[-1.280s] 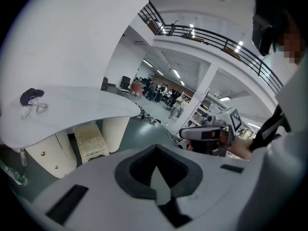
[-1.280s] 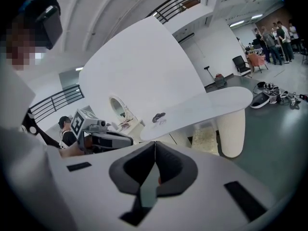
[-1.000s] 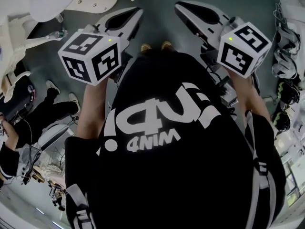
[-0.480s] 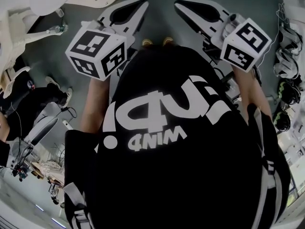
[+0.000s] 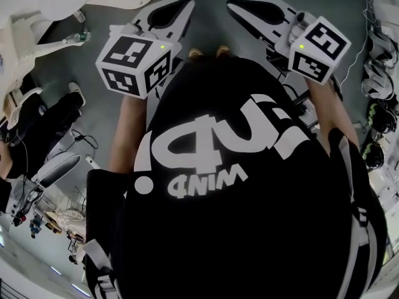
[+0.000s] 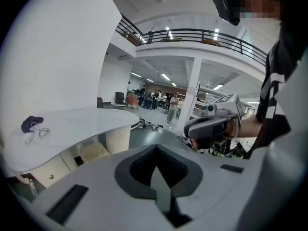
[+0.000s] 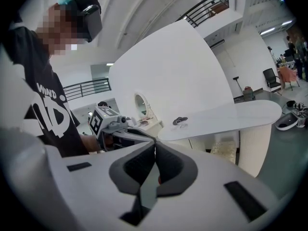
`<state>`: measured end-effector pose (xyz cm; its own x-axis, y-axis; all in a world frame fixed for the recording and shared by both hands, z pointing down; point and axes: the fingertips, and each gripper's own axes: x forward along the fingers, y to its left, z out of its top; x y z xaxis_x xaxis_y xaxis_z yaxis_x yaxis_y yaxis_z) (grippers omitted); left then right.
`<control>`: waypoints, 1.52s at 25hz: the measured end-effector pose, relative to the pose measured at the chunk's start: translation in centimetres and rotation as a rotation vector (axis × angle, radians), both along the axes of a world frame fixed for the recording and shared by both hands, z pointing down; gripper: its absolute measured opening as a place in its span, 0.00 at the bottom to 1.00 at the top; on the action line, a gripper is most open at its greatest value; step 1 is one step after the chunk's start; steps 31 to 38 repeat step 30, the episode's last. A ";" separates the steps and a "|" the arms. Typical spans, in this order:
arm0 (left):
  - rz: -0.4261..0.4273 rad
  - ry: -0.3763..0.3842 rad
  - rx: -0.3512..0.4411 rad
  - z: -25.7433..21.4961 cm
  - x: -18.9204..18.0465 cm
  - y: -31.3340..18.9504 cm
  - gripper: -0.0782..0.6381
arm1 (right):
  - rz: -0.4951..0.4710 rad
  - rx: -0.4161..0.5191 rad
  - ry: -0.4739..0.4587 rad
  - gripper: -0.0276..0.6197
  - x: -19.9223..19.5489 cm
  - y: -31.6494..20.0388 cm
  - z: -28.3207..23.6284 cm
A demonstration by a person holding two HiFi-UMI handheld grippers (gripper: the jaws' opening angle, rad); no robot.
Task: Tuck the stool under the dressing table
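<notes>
The white dressing table curves across the left of the left gripper view; its top also shows in the right gripper view. A cream cushioned stool stands in the gap beneath the tabletop, beside a ribbed white leg; this stool appears there in the right gripper view too. My left gripper and right gripper are held side by side in front of my chest, away from the table. Both are shut with nothing between the jaws. In its own view the left gripper has the right gripper beside it.
A small dark item with a cord lies on the tabletop. A white unit with an oval mirror stands behind. A seated person and cables are on the floor at left, gear at right, several people far off.
Both grippers rolled slightly and drifted a little up in the head view, still shut and empty. The person on the floor at left shifted position.
</notes>
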<state>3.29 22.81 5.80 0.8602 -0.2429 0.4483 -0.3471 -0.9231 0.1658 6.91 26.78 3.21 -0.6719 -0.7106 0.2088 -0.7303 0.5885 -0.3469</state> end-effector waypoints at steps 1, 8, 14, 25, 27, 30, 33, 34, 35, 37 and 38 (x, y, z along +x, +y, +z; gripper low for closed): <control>0.001 -0.003 0.003 0.1 0.0 0.1 0.12 | -0.003 0.002 0.000 0.08 0.0 0.1 0.0; 0.001 -0.008 -0.004 0.3 -0.3 0.3 0.12 | -0.005 0.003 0.027 0.08 0.0 0.1 0.1; 0.004 -0.023 0.003 0.6 -0.7 0.5 0.12 | -0.005 -0.005 0.036 0.08 0.0 0.0 0.2; -0.042 -0.027 -0.001 1.4 -1.5 0.5 0.12 | 0.000 -0.020 0.057 0.08 0.5 0.3 1.1; -0.044 -0.026 -0.002 1.5 -1.3 0.7 0.12 | 0.000 -0.021 0.054 0.08 0.7 0.4 1.1; -0.042 -0.032 -0.003 1.8 -1.3 0.7 0.12 | -0.004 -0.019 0.057 0.08 0.8 0.4 1.0; -0.042 -0.032 -0.003 1.8 -1.3 0.7 0.12 | -0.004 -0.019 0.057 0.08 0.8 0.4 1.0; -0.042 -0.032 -0.003 1.8 -1.3 0.7 0.12 | -0.004 -0.019 0.057 0.08 0.8 0.4 1.0; -0.042 -0.032 -0.003 1.8 -1.3 0.7 0.12 | -0.004 -0.019 0.057 0.08 0.8 0.4 1.0; -0.042 -0.032 -0.003 1.8 -1.3 0.7 0.12 | -0.004 -0.019 0.057 0.08 0.8 0.4 1.0; -0.042 -0.032 -0.003 1.8 -1.3 0.7 0.12 | -0.004 -0.019 0.057 0.08 0.8 0.4 1.0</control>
